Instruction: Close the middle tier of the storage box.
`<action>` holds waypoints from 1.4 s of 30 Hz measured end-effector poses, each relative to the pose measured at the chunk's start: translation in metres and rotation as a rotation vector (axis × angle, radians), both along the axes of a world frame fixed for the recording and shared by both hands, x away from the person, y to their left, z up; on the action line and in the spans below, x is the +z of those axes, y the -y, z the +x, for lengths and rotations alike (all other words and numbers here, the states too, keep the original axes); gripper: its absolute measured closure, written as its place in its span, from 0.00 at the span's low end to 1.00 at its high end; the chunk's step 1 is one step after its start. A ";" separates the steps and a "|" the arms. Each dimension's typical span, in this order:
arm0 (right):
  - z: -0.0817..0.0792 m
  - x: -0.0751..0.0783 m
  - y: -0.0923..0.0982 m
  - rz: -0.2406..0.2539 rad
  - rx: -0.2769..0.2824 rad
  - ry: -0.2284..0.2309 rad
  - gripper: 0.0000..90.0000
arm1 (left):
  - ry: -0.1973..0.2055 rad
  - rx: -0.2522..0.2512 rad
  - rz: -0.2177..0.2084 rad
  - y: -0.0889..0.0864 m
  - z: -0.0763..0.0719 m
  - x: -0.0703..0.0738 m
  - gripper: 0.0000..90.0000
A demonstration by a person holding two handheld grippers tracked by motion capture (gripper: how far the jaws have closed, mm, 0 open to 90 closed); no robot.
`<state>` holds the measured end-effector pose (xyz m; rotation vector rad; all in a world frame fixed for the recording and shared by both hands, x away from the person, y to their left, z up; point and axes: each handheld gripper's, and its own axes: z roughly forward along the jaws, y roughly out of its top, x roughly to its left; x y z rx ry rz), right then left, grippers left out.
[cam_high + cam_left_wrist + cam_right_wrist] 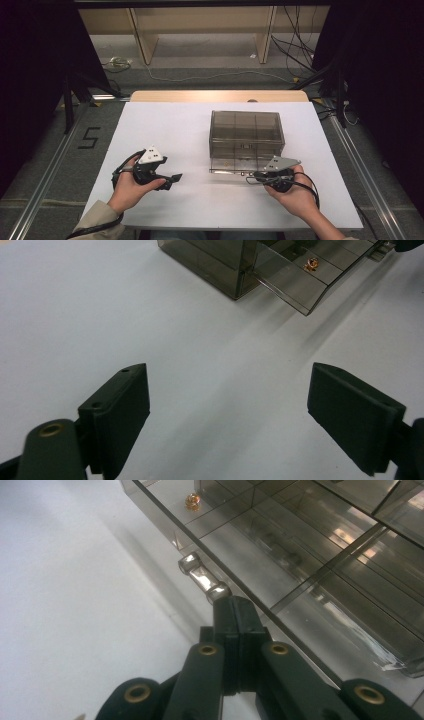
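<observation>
The right gripper (235,611), fingers clenched on the drawer handle (202,577), is nearer the box (246,131); the left gripper (227,415) waits, fingers released.

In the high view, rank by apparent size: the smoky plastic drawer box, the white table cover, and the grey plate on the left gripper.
1. White table cover, by far the largest.
2. Smoky drawer box.
3. Grey plate on the left gripper, smallest, though it sits nearer the camera than the box.
</observation>
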<state>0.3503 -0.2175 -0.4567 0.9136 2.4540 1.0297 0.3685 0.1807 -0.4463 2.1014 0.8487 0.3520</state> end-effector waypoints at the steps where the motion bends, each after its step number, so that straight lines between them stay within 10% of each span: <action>1: 0.000 0.000 0.000 0.000 -0.002 0.002 1.00 | 0.000 -0.001 0.002 0.000 0.000 0.000 0.19; 42: 0.003 0.000 -0.009 -0.030 -0.044 0.052 1.00 | -0.001 0.005 0.013 0.000 0.001 -0.002 0.19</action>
